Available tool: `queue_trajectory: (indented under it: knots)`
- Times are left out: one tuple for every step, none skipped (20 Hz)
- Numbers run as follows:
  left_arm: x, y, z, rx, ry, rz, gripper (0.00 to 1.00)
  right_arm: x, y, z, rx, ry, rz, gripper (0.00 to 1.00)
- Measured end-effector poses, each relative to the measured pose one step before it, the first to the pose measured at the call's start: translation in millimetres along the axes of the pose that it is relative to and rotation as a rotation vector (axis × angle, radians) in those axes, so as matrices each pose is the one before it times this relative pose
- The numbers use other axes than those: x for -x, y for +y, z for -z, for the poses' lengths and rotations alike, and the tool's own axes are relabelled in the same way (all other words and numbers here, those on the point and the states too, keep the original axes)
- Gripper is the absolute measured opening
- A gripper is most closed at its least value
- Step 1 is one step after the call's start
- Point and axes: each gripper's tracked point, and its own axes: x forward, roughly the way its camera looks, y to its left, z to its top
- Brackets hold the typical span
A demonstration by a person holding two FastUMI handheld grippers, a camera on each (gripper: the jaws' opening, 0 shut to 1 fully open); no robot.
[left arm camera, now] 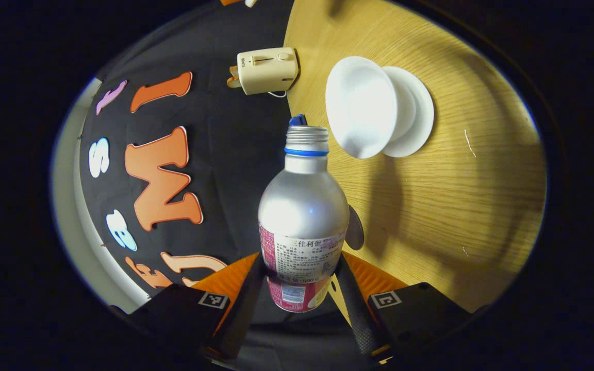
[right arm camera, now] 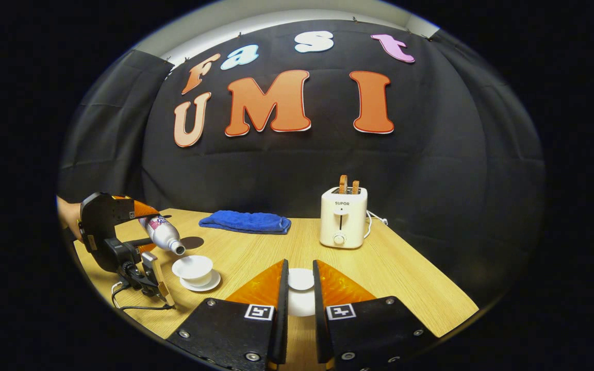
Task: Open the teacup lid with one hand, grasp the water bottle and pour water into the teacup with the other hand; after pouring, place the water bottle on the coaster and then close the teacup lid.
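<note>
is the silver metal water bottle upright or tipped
Tipped: the silver metal water bottle, held in the left tool, slants mouth-down toward the white teacup.

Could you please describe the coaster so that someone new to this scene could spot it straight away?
Start at the light wooden table and find the folded blue towel by the back wall. Just in front of its left end lies the small dark round coaster, past the white teacup on its saucer. It is the one flat dark disc among white crockery.

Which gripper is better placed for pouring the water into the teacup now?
Left. The left gripper already grips the water bottle, tilted with its mouth just above the open teacup. The right gripper holds the lid.
</note>
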Motion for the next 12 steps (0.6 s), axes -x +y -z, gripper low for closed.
queue_trajectory:
  knots:
    - [1.1, 1.2, -1.79, -0.0231, 0.00035, -0.0067, 0.83, 0.21, -0.46, 0.26, 0.00027, -0.00106, 0.00129, 0.23]
    - [-1.15, 2.83, -1.85, -0.02853, -0.00506, -0.01088, 0.82, 1.0, -1.51, -0.81, -0.00133, -0.0019, 0.00058, 0.23]
    - [1.52, 2.35, -2.04, -0.02134, -0.00321, -0.00986, 0.82, 0.07, -0.82, 0.41, -0.00249, -0.0008, 0.00002, 0.23]
    - [-0.12, 0.65, -1.42, -0.014, -0.00236, -0.00622, 0.82, -0.52, -1.36, -0.34, -0.00112, -0.00219, 0.00026, 0.23]
    - [0.41, 0.11, -1.6, -0.01349, -0.00219, -0.00354, 0.82, 0.15, -1.16, -0.14, -0.00108, -0.00064, 0.002, 0.23]
    - [-0.08, 3.76, -0.09, -0.01721, -0.00019, -0.00618, 0.82, 0.31, -1.18, 0.48, -0.00047, 0.00026, 0.00042, 0.23]
    - [0.34, 2.52, -2.2, -0.01895, -0.00219, -0.00665, 0.82, -0.08, -1.51, 0.57, -0.00087, -0.00011, 0.00232, 0.23]
    - [-0.18, 5.44, -0.86, -0.01657, 0.00127, -0.0047, 0.82, 0.07, -0.39, 0.52, -0.00038, 0.00236, -0.00087, 0.23]
    - [-1.74, 0.64, 0.16, -0.01728, 0.00404, 0.00496, 0.82, -0.06, -0.74, 0.69, -0.00185, 0.00024, 0.00219, 0.23]
    - [0.05, 1.37, 1.46, -0.01461, 0.00615, -0.00263, 0.82, 0.2, -0.56, 0.01, 0.00009, 0.0011, -0.00224, 0.23]
    - [0.61, 1.33, 0.36, -0.01634, 0.00007, -0.00368, 0.82, -0.18, -0.46, 0.35, 0.00045, -0.00185, 0.00015, 0.23]
    - [-0.78, 2.42, -0.11, -0.01683, 0.00154, -0.00561, 0.85, 0.09, -0.74, -0.76, 0.00174, -0.00113, -0.00039, 0.23]
